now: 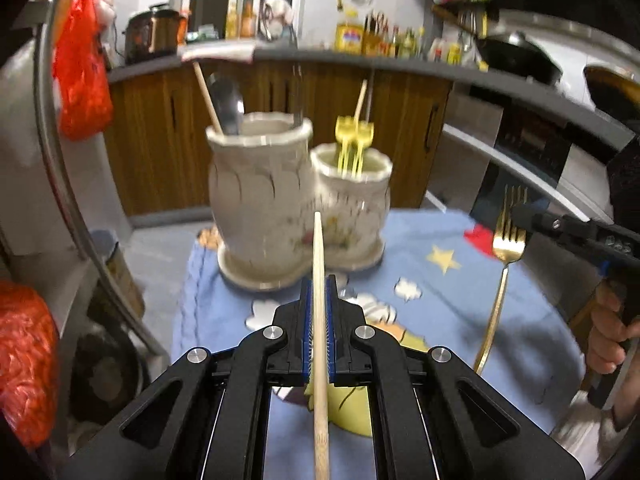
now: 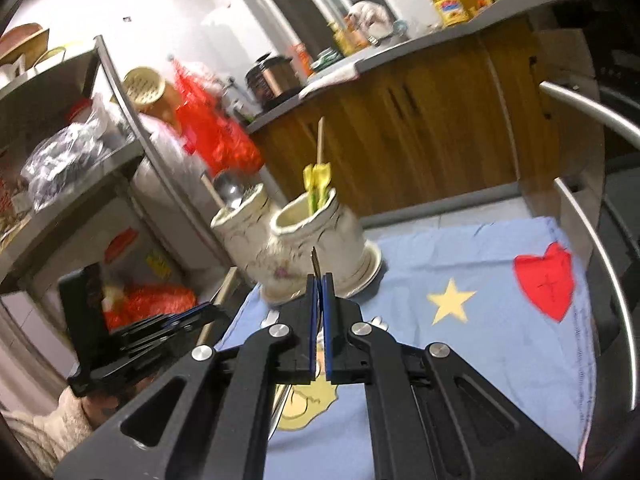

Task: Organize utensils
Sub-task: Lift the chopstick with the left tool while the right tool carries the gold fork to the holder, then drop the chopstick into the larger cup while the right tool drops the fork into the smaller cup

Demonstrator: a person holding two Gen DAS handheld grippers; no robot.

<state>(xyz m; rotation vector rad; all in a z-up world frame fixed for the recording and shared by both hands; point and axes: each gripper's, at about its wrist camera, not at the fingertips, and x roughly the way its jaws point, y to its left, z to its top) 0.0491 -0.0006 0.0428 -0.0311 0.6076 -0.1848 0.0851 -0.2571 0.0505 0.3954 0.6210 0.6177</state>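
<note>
Reading from the left, with the twin ceramic holder (image 1: 296,200) as landmark:
Wooden chopstick (image 1: 319,300): a pale, round stick; its long axis runs straight ahead along the left gripper's fingers, and its thin tip points at the holder's base, stopping just short of it, between the two cups.
Left gripper (image 1: 319,312): jaws pressed together on the chopstick, which sits pinched between the blue pads (image 1: 307,332); the thicker end passes back under the gripper body.
Twin ceramic holder: two joined cream cups with floral marks, standing upright on a saucer-like base on the blue cloth (image 1: 460,292).
Left cup contents: a second wooden stick (image 1: 208,96) leaning left and a metal spoon (image 1: 226,106) beside it.
Right cup contents: yellow-handled utensils (image 1: 352,144) standing upright, with a stick rising above them.
Gold fork (image 1: 500,280): to the right of the holder and well apart from it; long axis near vertical, tines up, handle hanging down over the cloth; shiny gold with a slim handle.
Right gripper (image 2: 319,300): jaws nearly closed, nipping the fork edge-on just below the tines; in the right wrist view only a thin dark sliver shows between the pads, pointing toward the holder's right cup.
Blue cloth: printed with a yellow star (image 2: 452,300) and a red heart (image 2: 546,280), both to the right of the holder.
</note>
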